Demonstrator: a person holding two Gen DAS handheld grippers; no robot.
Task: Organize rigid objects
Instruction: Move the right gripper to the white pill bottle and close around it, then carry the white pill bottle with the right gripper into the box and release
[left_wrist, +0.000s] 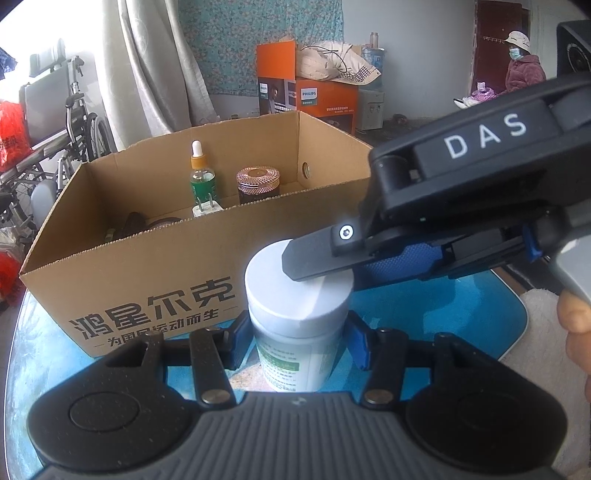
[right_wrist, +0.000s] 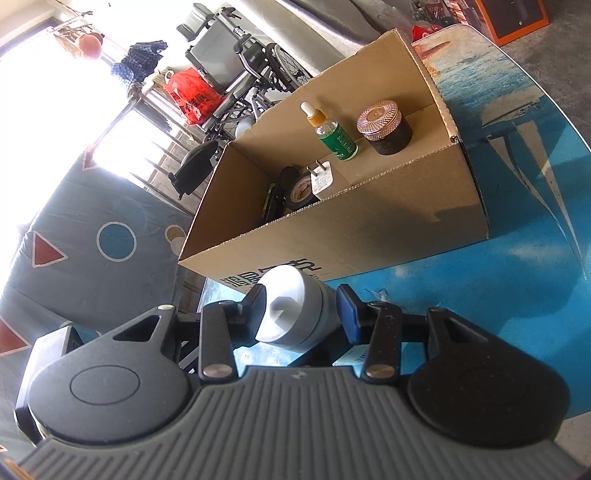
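White-capped bottle (left_wrist: 295, 325) stood on blue table (left_wrist: 443, 314), just before cardboard box (left_wrist: 147, 266). Body clamped by left gripper (left_wrist: 295, 339); cap pinched by right gripper (right_wrist: 301, 314). Body to be held steady while cap is checked tight; bottle then to be lifted clear over box wall.

Two black grippers, left (left_wrist: 295, 341) and right (right_wrist: 301, 312), each with a ribbed grey base, round black hubs, silver pivot screws and blue finger pads (left_wrist: 358, 341). White "DAS" lettering and a small lit ring on the right one's side. No sleeve visible.
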